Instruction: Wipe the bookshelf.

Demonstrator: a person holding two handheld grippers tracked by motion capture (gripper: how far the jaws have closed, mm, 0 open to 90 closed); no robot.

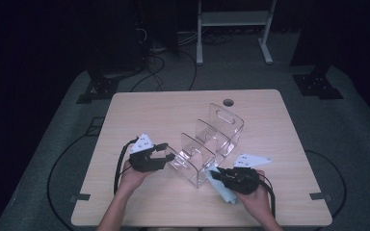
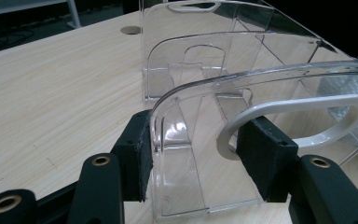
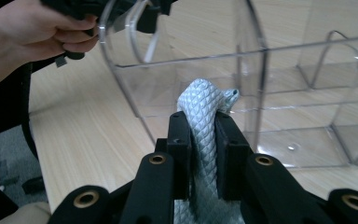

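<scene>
A clear acrylic organizer [image 1: 217, 134] with several upright dividers stands in the middle of the wooden table [image 1: 139, 110]. My left gripper [image 1: 168, 154] is shut on its near end wall [image 2: 186, 140], one pad on each face beside the white-edged handle slot [image 2: 298, 105]. My right gripper [image 1: 214, 175] sits at the organizer's near right corner, shut on a pale blue-grey quilted cloth [image 3: 200, 105] that stands up between its pads and nearly touches the clear wall [image 3: 284, 93]. The cloth [image 1: 225, 193] hangs below that gripper. The person's left hand [image 3: 32, 32] is at the upper left in the right gripper view.
A round cable hole [image 1: 228, 102] lies near the table's far edge. Beyond the table a white metal frame [image 1: 231, 19] and loose cables [image 1: 159, 67] lie on grey carpet. Bare wood stretches left of the organizer [image 2: 51, 93].
</scene>
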